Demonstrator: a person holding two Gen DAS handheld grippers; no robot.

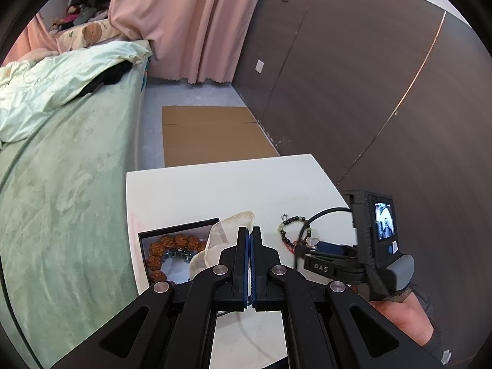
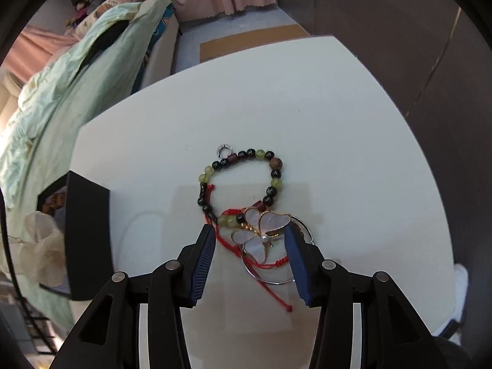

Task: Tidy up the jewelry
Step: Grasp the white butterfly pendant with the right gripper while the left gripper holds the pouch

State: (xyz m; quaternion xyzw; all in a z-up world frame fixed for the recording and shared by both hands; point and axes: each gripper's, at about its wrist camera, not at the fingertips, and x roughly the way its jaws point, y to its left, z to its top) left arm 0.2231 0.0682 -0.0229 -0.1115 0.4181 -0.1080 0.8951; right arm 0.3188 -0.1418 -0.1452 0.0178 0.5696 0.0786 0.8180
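Butterfly pendant (image 2: 261,235) lies tangled with beaded bracelet (image 2: 243,178); right gripper (image 2: 250,246) straddles it, jaws apart, ready to pinch. Left gripper (image 1: 249,235) closed, pinching translucent wrap (image 1: 227,230), so black box (image 1: 172,249) stays uncovered.

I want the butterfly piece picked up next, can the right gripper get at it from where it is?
Probably yes. The right gripper is open with the butterfly ornament between its fingers, nothing over it. The red cord and beaded bracelet lie tangled with it and may come along.
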